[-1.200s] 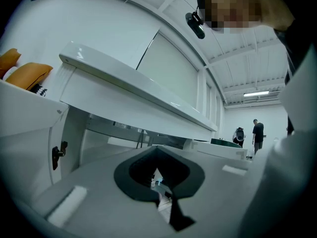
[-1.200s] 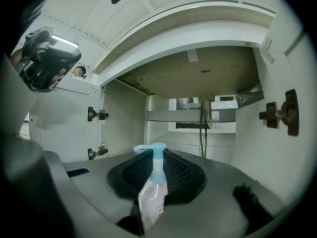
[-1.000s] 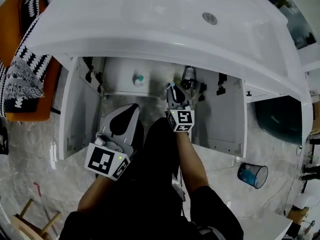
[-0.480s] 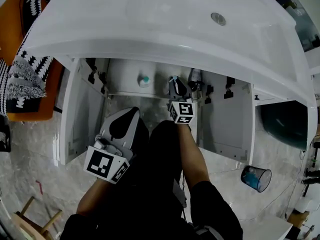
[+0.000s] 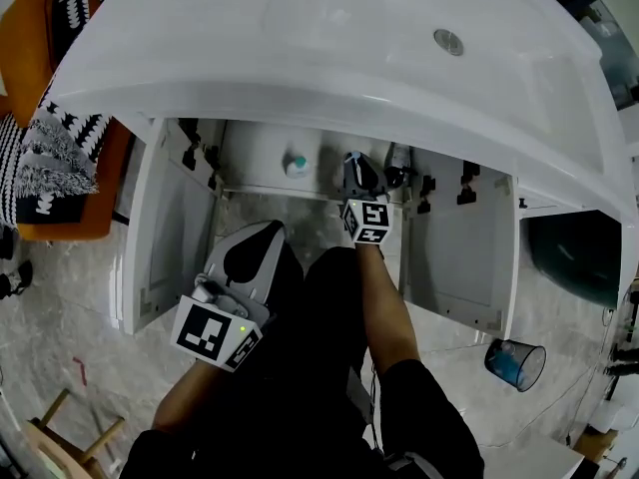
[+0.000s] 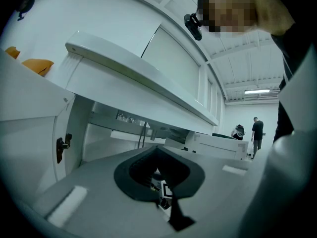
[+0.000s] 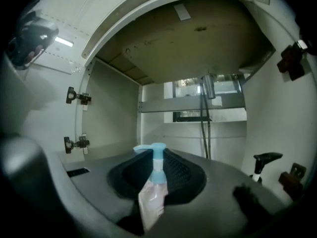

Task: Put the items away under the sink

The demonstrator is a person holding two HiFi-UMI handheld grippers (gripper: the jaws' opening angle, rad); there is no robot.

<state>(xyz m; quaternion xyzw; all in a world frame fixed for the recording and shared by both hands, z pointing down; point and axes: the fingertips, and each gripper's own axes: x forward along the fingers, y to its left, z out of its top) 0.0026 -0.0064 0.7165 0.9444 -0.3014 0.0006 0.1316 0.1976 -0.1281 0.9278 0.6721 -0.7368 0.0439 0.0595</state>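
Right gripper (image 7: 156,156) clamped on a pump bottle (image 7: 151,195) inside the open cabinet under the sink (image 5: 329,58); left gripper (image 6: 157,150) closed on nothing.

The right gripper view shows its pads pressed on the bottle's neck, with the blue pump head above them and the pale pink body running back toward the camera. Behind are hoses (image 7: 205,115), door hinges (image 7: 78,97) at left and a black spray trigger (image 7: 265,158) at right. The head view shows none of these, since the gripper covers the bottle there. Only the head view shows a teal-capped bottle (image 5: 296,164) standing in the cabinet left of the right gripper, both doors swung open, and a blue bin (image 5: 514,362) on the floor. The left gripper's jaws meet at their tips, outside the cabinet. No lettering is readable, only the square markers on the marker cube (image 5: 366,221).
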